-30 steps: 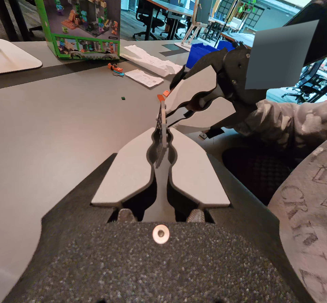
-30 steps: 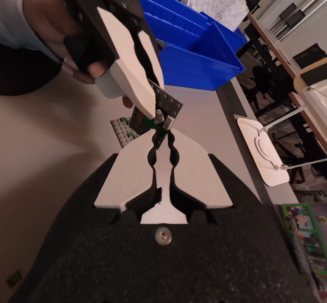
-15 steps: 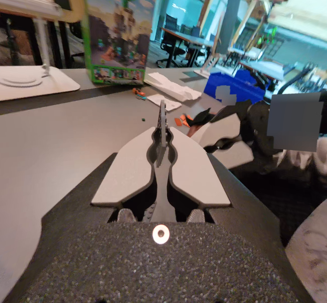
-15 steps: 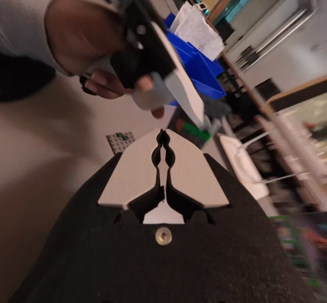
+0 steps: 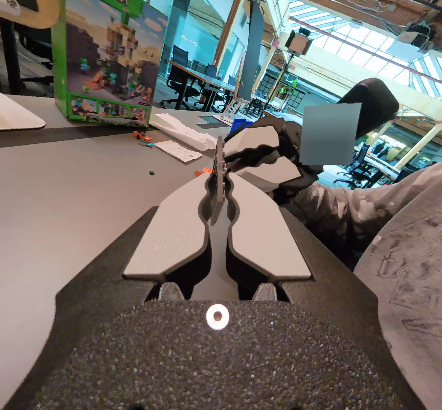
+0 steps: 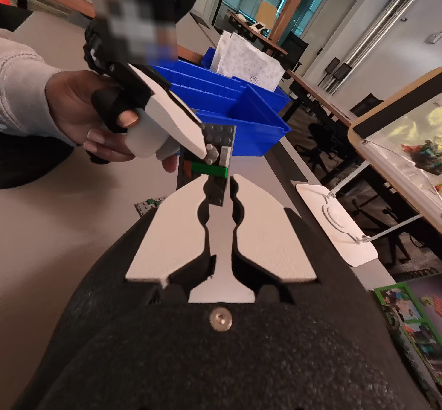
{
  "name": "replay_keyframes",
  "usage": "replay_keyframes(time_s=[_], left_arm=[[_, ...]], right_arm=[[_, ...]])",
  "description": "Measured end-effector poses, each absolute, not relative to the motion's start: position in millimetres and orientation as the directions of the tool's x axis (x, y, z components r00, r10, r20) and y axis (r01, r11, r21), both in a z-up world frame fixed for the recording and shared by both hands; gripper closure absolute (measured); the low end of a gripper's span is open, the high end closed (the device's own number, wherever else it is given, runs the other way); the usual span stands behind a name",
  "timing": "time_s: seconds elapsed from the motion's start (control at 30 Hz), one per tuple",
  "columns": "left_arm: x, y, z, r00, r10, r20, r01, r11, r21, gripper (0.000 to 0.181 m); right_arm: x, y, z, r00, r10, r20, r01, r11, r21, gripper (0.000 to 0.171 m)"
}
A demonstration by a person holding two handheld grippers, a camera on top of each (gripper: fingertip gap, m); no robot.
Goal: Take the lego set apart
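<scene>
My left gripper (image 5: 218, 176) is shut on a dark grey lego plate (image 5: 218, 159), held upright and edge-on above the table. In the right wrist view the plate (image 6: 218, 133) faces me, carrying a green brick (image 6: 209, 171) and light grey pieces (image 6: 214, 154). The left gripper (image 6: 203, 152) clamps the plate from the upper left. My right gripper (image 6: 219, 180) is open, its tips on either side of the plate's lower end. It also shows in the left wrist view (image 5: 230, 159), just right of the plate.
Another grey plate (image 6: 149, 207) lies on the table. Blue bins (image 6: 239, 116) stand behind. The lego box (image 5: 107, 63), a white paper bag (image 5: 184, 130), a leaflet (image 5: 178, 151), orange pieces (image 5: 143, 137) and a tiny green piece (image 5: 151, 172) lie farther off. A white lamp base (image 6: 334, 221) is at the right. Only a small space, under 4 cm, lies between the two pairs of fingers.
My right gripper was shut and drawn away from the plate half a second ago; now it is open and back at the plate's lower end. The left gripper kept its hold.
</scene>
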State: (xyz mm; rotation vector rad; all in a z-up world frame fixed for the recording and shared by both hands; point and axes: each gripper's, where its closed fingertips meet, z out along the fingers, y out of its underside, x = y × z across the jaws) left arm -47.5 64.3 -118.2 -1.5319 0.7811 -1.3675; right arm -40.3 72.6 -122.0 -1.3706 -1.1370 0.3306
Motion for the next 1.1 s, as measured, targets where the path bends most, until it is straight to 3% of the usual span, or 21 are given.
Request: replay_keyframes(time_s=[0.53,0.9,0.97,1.03,1.1], left_arm=[[-44.6,53.9,-127.0,0.259,-0.947,0.19,-0.029,-0.204,-0.979,0.173],[-43.1,61.0,-129.8,0.303,-0.92,0.248,-0.007,-0.262,-0.965,0.173],[-37.3,64.9,-136.0,0.327,-0.912,0.249,-0.032,-0.274,-0.961,0.173],[-26.4,65.5,-136.5,0.327,-0.917,0.229,-0.053,-0.26,-0.964,0.173],[-38.3,77.2,-122.3,0.332,-0.905,0.265,0.014,-0.277,-0.961,0.173]], right_arm=[[-43.2,65.3,-131.1,0.411,0.72,0.56,0.513,0.325,-0.794,0.159],[-40.1,68.8,-135.3,0.444,0.675,0.589,0.517,0.344,-0.784,0.168],[-63.5,40.6,-139.6,0.312,0.787,0.532,0.426,0.384,-0.819,0.171],[-78.2,31.7,-151.2,0.256,0.746,0.615,0.48,0.454,-0.75,0.171],[-56.3,45.5,-135.9,0.344,0.779,0.524,0.419,0.372,-0.828,0.171]])
